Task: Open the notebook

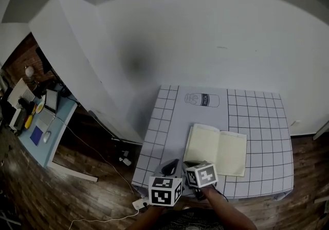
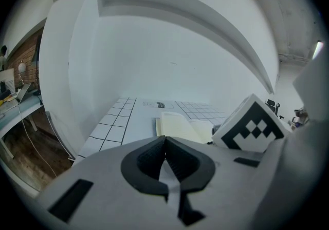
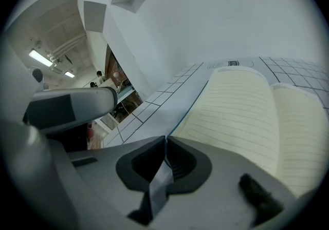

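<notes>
While the notebook (image 3: 241, 111) is lying open on the gridded table (image 3: 149, 108) just ahead of its tips, the right gripper (image 3: 165, 139) is showing jaws together, empty; the left gripper (image 2: 165, 139), beside it, is likewise pinching nothing.

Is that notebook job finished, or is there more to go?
Looks nearly finished. Done: the notebook lies open, lined pages up, on the gridded table. In hand: the right gripper, jaws together, sits at the left page's near edge; whether it pinches it is unclear. The left gripper is shut, empty. Left: pulling away.
</notes>
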A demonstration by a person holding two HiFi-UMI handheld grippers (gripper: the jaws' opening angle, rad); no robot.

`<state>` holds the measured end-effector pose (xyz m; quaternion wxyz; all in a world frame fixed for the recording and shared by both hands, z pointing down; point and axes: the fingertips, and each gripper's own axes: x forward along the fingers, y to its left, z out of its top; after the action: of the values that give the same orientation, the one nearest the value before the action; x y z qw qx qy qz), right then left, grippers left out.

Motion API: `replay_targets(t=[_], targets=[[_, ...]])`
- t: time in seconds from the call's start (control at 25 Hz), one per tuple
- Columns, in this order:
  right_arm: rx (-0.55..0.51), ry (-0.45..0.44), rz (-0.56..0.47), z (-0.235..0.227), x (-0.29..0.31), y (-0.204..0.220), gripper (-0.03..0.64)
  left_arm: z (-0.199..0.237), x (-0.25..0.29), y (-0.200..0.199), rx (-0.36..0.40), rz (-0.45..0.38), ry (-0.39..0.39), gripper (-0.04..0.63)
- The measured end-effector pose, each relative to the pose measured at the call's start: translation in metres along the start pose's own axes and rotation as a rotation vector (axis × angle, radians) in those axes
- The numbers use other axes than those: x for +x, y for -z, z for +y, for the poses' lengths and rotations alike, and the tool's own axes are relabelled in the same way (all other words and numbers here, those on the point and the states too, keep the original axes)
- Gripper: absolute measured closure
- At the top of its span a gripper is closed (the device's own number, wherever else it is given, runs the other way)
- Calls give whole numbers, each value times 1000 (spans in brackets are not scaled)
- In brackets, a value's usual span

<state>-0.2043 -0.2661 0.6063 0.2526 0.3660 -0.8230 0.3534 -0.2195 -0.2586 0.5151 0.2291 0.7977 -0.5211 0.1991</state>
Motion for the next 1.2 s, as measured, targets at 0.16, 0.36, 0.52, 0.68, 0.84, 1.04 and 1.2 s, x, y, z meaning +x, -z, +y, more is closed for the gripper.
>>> replay_targets(t=[0.16,0.36,0.52,0.68,0.84,1.04,1.2], targets=[[26,-15,39,-2,4,1,597,2,3,2,2,9,-3,584],[2,-52,56,7,4,5,577,-1,3,2,11,9,5,584],[-20,-81,19,16,2,5,556,-5,3,0,17,1,12,584],[-35,-69,-29,18,-4,5,555,-8,0,1,16,1,17,584],[-28,-49,-88,16,-17,0,555,-12,-4,3,12,-3,23,584],[-22,-20,-141,13,-37,0,557,-21,-9,6,6,-3,41,584],[-17,6,-166,11,-54,3,564,-33,-13,10,0,2,67,584]])
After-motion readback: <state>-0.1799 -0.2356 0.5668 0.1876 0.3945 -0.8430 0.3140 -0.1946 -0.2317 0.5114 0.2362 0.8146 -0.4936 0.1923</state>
